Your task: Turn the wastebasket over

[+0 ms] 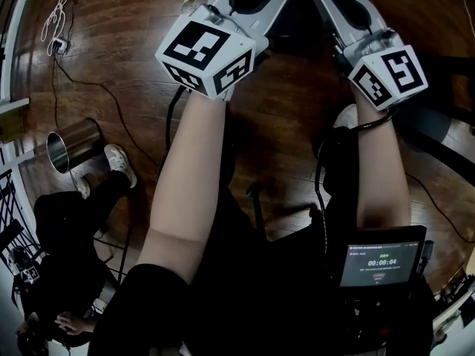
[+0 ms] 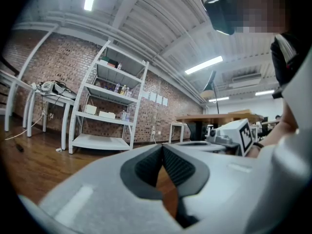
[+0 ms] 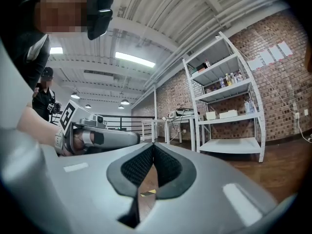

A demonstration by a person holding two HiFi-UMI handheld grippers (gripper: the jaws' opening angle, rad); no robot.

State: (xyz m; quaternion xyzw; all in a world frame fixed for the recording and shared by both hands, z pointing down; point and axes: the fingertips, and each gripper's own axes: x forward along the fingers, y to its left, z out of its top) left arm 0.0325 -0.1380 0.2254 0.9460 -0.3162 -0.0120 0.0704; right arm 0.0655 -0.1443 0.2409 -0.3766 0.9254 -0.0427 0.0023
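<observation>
**Claws.** Your left claw [image 2: 162, 147] is pressed together at the tips with nothing between the pads; only floor shows through the slit beneath them. Your right claw [image 3: 153, 146] is likewise pressed together and empty. Both point level, side by side, held out ahead of you at the ends of your forearms. In my judgement this is a carrying posture, not an approach: closed and level, neither claw is set up to take a rim.

**Task item.** The wastebasket [image 1: 74, 141], a bare metal cylinder, sits on the wooden floor [image 1: 282, 124]. It is well off to the left of the left claw, far below it and behind its tips. It appears to stand upright with its mouth up, though lens distortion at that edge makes this a judgement. Neither gripper view shows it; both look across the room at a brick wall and a white shelf rack [image 2: 109, 106].

**Progress.** The basket is untouched, so I judge the turning-over not yet begun.

**Hazards.** A second person [image 1: 67, 236] in dark clothes stands just beside the basket. A cable [image 1: 96, 87] crosses the floor between it and your left claw.

**Requirement.** Turn left, lower and spread a claw before any grip.
</observation>
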